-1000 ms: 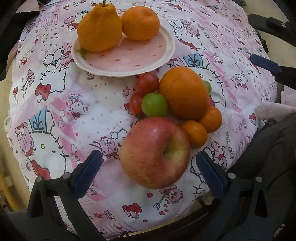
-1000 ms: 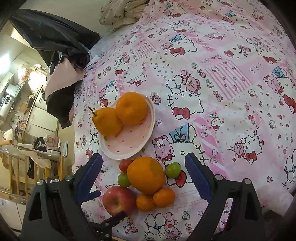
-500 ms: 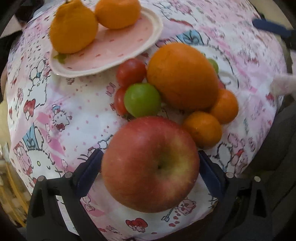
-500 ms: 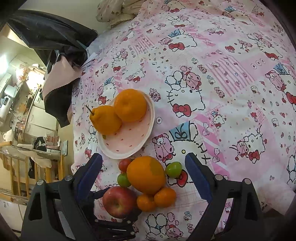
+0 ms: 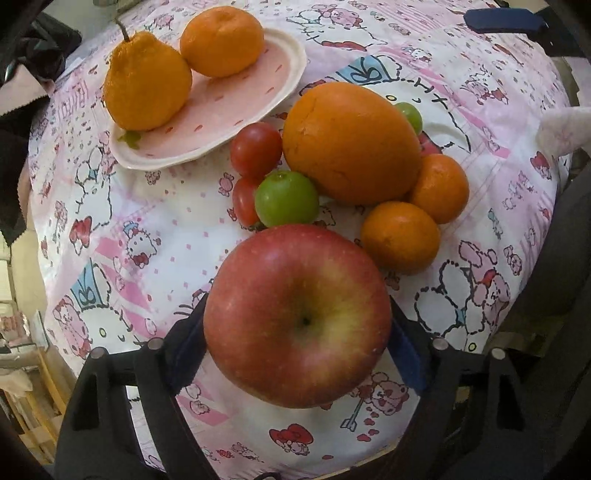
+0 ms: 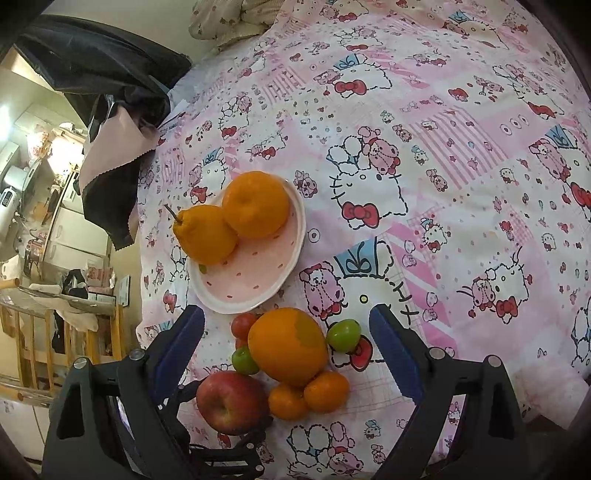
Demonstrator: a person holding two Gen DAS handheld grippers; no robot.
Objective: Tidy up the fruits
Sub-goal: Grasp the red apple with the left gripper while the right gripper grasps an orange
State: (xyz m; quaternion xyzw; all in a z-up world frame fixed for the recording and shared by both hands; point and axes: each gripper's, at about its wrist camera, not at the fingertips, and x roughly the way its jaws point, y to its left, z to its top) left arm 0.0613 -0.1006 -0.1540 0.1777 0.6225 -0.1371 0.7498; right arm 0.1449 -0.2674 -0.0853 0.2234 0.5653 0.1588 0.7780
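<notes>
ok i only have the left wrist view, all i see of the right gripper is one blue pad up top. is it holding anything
Observer: No. The right gripper is open and holds nothing. It hangs over the fruit pile, with the large orange framed between its fingers.
Operator: green fruit half hidden behind that orange, is it whole
Observer: Yes. The green fruit is whole and round, and it lies just beside the orange on the sheet.
Operator: any room past the plate
Observer: Beyond the plate the bedsheet is bare as far back as a rumpled blanket.
</notes>
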